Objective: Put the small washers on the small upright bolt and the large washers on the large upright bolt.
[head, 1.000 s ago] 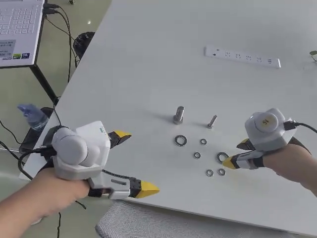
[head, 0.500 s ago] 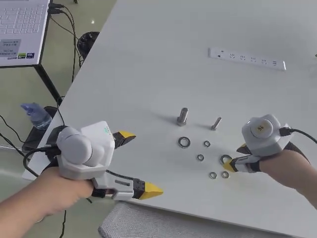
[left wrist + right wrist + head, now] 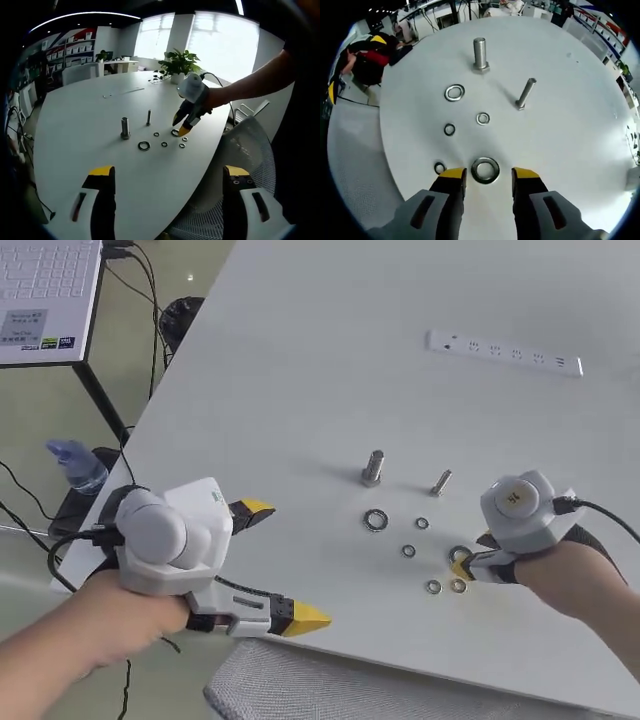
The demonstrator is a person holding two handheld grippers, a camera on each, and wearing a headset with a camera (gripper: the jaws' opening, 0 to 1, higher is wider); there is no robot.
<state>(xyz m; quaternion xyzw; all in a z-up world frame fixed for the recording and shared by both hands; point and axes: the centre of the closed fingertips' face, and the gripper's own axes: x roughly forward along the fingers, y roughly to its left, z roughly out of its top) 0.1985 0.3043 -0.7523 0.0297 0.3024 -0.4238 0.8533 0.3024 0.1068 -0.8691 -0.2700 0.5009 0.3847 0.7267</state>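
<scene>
On the white table (image 3: pixel 300 390) stand a large upright bolt (image 3: pixel 373 468) and, to its right, a small upright bolt (image 3: pixel 441 482). One large washer (image 3: pixel 376 520) lies before the large bolt. Another large washer (image 3: pixel 485 170) lies flat between the tips of my open right gripper (image 3: pixel 489 175), whose jaws straddle it. Several small washers (image 3: pixel 482 118) are scattered around it. In the head view, the right gripper (image 3: pixel 465 562) is low over that washer cluster. My left gripper (image 3: pixel 283 562) hovers open and holds nothing at the table's near-left edge, well apart from the bolts (image 3: pixel 125 127).
A white power strip (image 3: pixel 503 351) lies at the back of the table. A laptop (image 3: pixel 40 300) on a stand and a bottle (image 3: pixel 75 465) are off the table's left side. A grey chair back (image 3: pixel 300 690) sits below the near edge.
My right gripper has come in a little lower over the large washer, so its tips now flank it. The left gripper has barely moved.
</scene>
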